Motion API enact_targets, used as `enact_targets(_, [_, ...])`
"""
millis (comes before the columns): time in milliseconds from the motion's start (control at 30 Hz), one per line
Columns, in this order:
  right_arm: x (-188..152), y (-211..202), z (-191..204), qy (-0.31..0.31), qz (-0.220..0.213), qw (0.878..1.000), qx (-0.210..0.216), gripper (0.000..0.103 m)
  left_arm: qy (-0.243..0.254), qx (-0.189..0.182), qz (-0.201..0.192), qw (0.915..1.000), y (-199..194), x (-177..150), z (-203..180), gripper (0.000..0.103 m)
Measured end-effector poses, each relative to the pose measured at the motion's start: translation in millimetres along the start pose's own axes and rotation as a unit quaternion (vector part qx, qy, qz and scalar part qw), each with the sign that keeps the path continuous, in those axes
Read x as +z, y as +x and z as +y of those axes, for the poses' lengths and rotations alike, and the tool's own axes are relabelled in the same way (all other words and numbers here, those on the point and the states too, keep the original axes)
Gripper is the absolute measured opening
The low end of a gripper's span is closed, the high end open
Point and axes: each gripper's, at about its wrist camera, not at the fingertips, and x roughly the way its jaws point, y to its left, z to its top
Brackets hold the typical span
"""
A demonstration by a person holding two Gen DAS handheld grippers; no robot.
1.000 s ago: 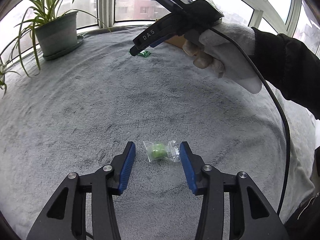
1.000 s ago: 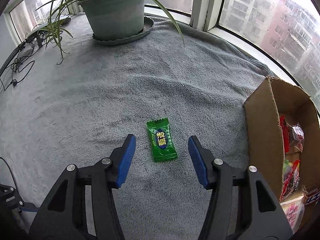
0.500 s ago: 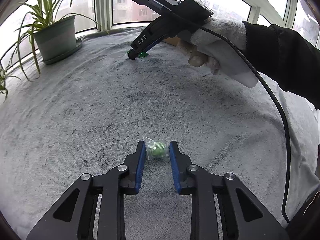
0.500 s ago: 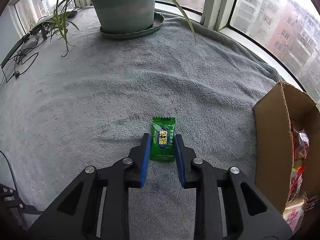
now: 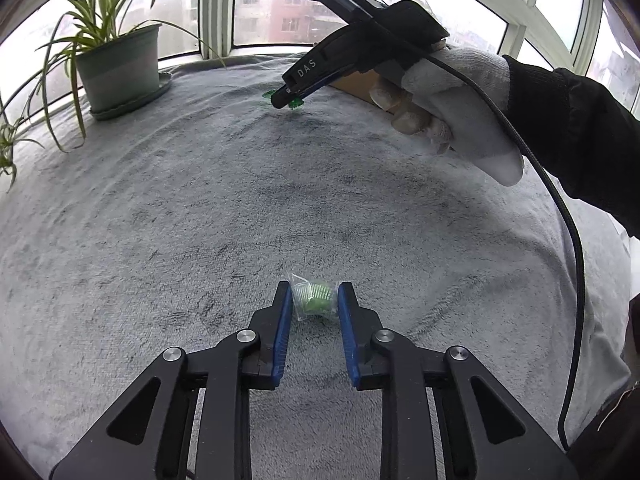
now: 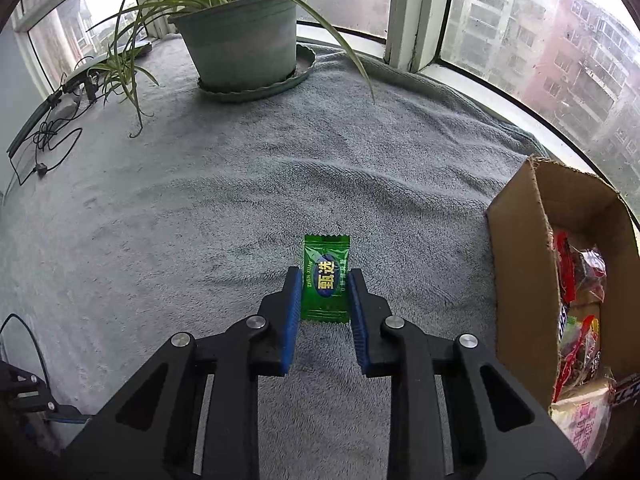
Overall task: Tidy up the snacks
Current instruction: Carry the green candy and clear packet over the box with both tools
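Grey fleece blanket (image 6: 240,184) covers the sill by the window. Left of the cardboard box (image 6: 516,276), the right gripper (image 6: 324,292) is clamped on a green candy (image 6: 326,276) printed "ZHEN XUAN". The left gripper (image 5: 312,300) pinches a clear-wrapped green sweet (image 5: 314,300). "DAS" stands on the right tool's side.

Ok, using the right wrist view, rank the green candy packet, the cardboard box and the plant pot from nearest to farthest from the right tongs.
1. Green candy packet: clamped between the pads of the right tongs, on the grey blanket.
2. Cardboard box: off to the right, open, with snack packets inside.
3. Plant pot: far back by the window, left of centre, on its saucer.
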Motion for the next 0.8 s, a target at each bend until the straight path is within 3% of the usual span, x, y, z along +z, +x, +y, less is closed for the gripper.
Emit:
enact_targets(500, [0,-67,-18,0.031,-0.06,0.998,-0.014,0.024,-0.023,-0.015,-0.024,0.9993,-15,28,15,0.021])
enact_targets(800, [-19,-103,-55,0.069,-0.081,0.993,-0.054,0.024,0.019,-0.027,-0.049,0.9982,-9,76,2,0.021])
